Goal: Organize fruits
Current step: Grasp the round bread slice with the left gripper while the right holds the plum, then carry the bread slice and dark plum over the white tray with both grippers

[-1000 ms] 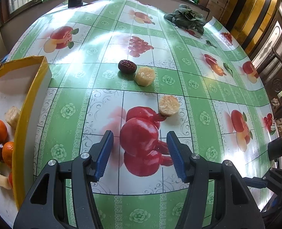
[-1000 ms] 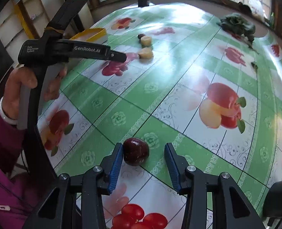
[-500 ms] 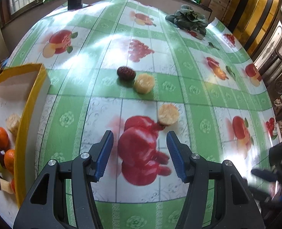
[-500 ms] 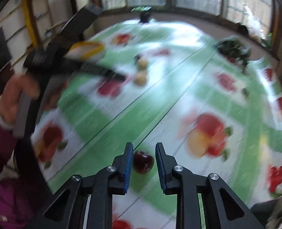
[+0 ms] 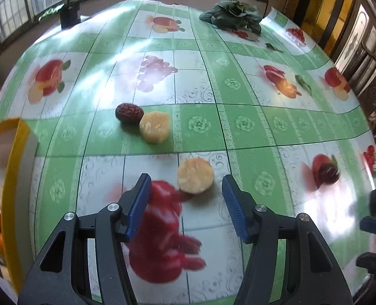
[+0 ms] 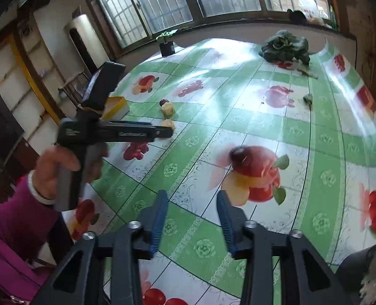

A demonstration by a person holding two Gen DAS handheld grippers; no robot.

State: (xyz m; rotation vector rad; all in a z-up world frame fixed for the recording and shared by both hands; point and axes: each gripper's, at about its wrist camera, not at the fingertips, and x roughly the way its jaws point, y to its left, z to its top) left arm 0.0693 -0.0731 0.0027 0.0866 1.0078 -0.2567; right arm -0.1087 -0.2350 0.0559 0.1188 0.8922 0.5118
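**Fruit loose on the cloth, both grippers empty**

The dark red date (image 5: 129, 113) lies on its side on the green checked tablecloth (image 5: 251, 122), its long axis running roughly left to right in the left wrist view, its right end touching a pale yellow round fruit piece (image 5: 155, 127). A second pale round piece (image 5: 195, 175) sits flat nearer the camera, its broad face turned up, just ahead of the left gripper (image 5: 186, 203) and between the lines of its blue pads, though not touched. The left jaws stand about half open and hold nothing.

The dark red plum (image 6: 241, 158) rests on the printed apple in the right wrist view, well ahead of the right gripper (image 6: 191, 218). Those jaws have just been opening; nothing is between them, and the plum lies free on the cloth.

A hand (image 6: 58, 170) in a magenta sleeve (image 6: 12, 226) grips the left tool's handle upright, with the fingers of the tool reaching out over the table. The yellow-rimmed tray (image 5: 15, 167) sits at the left, with orange fruit inside.
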